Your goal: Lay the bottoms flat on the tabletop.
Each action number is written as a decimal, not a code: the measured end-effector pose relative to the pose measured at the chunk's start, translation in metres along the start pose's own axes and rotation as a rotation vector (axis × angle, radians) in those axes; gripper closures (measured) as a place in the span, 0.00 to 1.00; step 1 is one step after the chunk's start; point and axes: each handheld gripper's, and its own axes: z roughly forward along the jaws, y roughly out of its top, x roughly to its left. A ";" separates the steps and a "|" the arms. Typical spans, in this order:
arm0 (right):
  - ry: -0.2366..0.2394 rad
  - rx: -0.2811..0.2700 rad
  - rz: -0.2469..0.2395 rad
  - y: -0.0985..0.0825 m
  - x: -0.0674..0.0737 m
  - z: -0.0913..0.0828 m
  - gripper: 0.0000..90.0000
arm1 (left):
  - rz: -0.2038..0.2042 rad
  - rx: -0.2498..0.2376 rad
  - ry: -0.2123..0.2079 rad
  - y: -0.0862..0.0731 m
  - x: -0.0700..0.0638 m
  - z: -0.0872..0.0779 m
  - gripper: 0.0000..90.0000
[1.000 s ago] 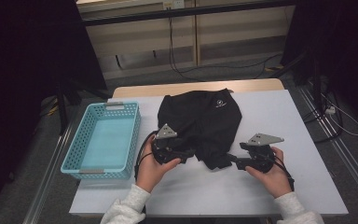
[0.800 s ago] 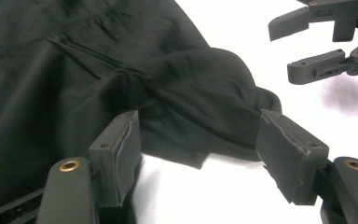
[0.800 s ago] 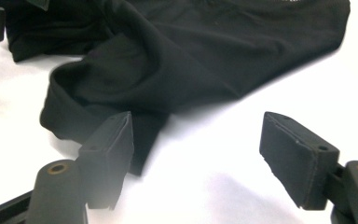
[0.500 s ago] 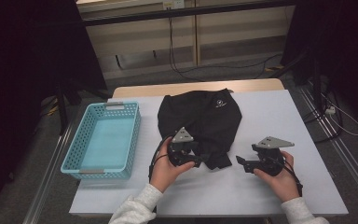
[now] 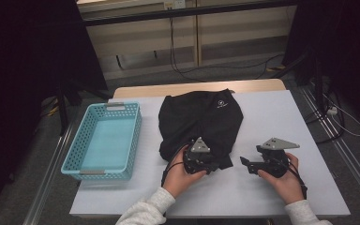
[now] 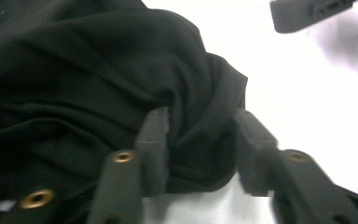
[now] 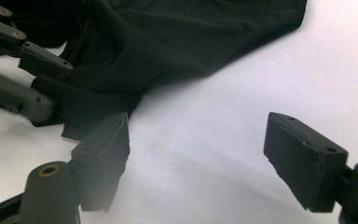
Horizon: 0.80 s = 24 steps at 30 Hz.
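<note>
Your sleeves light grey knit w/ ribbed cuffs, left tool (image 5: 214, 165) black w/ grey three-cornered plate on top, black cable looping off it, right tool (image 5: 246, 165) same build, brass rivets at jaw pivots

Count on my table (image 5: 281, 112): one black garment (image 5: 201, 119), one blue basket (image 5: 104, 140), two grippers in my hands: left (image 5: 212, 165), right (image 5: 244, 164).

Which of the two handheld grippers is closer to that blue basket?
The left. The left gripper is at the black garment's near edge, its jaws just closing on a fold, nearer the basket. The right gripper hovers open farther right.
</note>
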 end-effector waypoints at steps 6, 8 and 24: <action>0.006 0.004 -0.002 0.001 0.003 0.002 0.25 | -0.050 -0.023 -0.013 0.002 0.003 -0.005 0.93; 0.010 0.007 -0.007 0.000 0.003 0.004 0.25 | -0.067 -0.043 -0.012 0.005 0.006 -0.012 0.94; 0.051 0.017 -0.042 0.010 0.020 0.021 0.27 | -0.192 -0.196 0.093 0.009 0.050 -0.070 0.95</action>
